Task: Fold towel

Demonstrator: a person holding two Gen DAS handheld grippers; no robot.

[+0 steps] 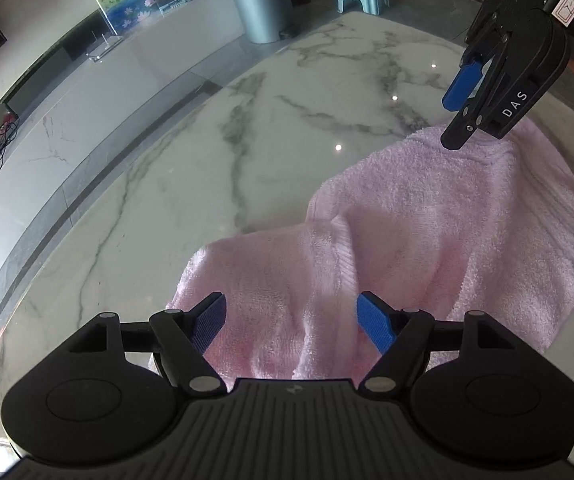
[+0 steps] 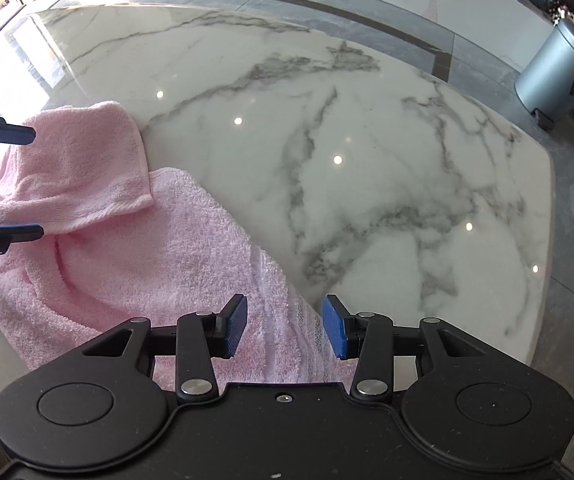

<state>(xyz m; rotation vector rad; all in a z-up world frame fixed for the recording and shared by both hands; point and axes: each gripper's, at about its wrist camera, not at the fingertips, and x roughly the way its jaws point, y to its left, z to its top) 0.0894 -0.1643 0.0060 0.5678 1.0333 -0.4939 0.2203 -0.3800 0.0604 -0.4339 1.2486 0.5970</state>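
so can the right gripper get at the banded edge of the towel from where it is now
Probably yes. The right gripper hangs with open jaws right over the towel's banded edge, nothing between them. The left gripper is off over the folded-over part, clear of that edge.

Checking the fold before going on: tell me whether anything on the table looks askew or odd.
The pink towel lies rumpled on the marble table, not flat. One corner is flopped over crookedly, and ridges run across the middle. Neither the left tongs nor the right tongs grip it. Nothing looks spilled or damaged.
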